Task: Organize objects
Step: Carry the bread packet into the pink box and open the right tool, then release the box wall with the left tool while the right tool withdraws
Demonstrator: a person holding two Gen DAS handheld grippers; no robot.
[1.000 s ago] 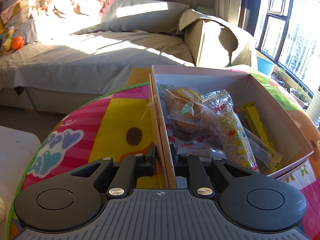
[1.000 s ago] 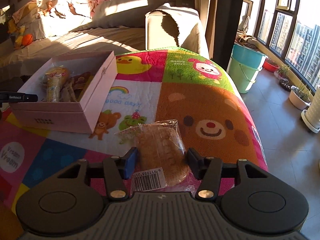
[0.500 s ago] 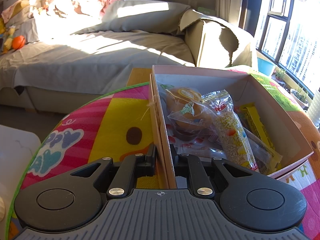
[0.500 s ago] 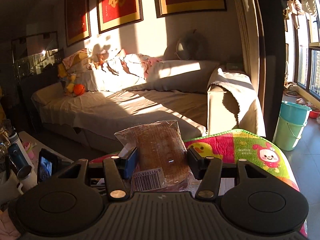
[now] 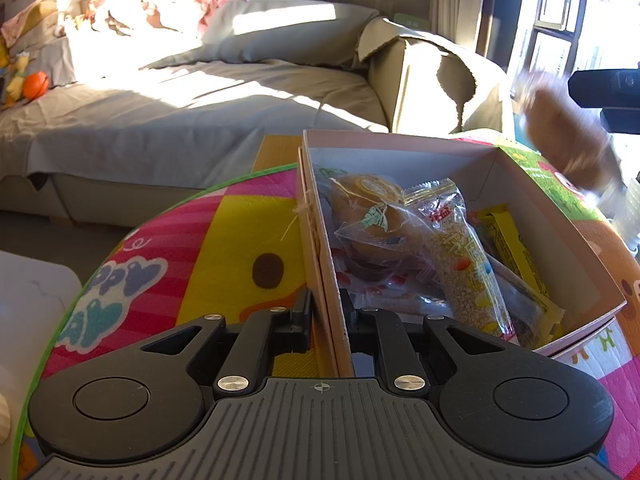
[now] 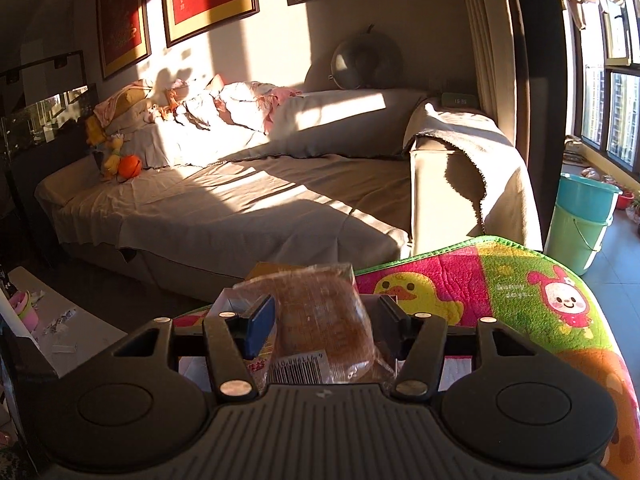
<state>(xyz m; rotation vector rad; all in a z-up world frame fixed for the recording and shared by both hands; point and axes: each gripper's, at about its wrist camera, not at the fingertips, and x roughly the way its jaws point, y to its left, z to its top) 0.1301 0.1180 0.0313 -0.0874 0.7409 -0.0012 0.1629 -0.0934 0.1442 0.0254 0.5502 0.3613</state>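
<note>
My left gripper (image 5: 326, 308) is shut on the near left wall of the pink cardboard box (image 5: 400, 146). The box sits on the colourful play mat (image 5: 200, 248) and holds several wrapped snacks, among them a bagged muffin (image 5: 372, 208) and a cereal bar (image 5: 468, 264). My right gripper (image 6: 324, 318) holds a clear-wrapped bread packet (image 6: 324, 320) between its fingers, up in the air above the box. In the left wrist view the packet (image 5: 568, 136) shows blurred at the right above the box, with the right gripper's body (image 5: 608, 90) beside it.
A grey sofa (image 5: 180, 112) with pillows and toys lies behind the mat. An orange ball (image 6: 130, 165) sits on it. Two stacked teal buckets (image 6: 580, 216) stand by the window at right. A white low table (image 5: 28, 304) is at the left.
My right gripper has carried the bread packet from the mat up and leftward over the box; the packet now appears in the left wrist view. The left gripper has stayed still on the box wall.
</note>
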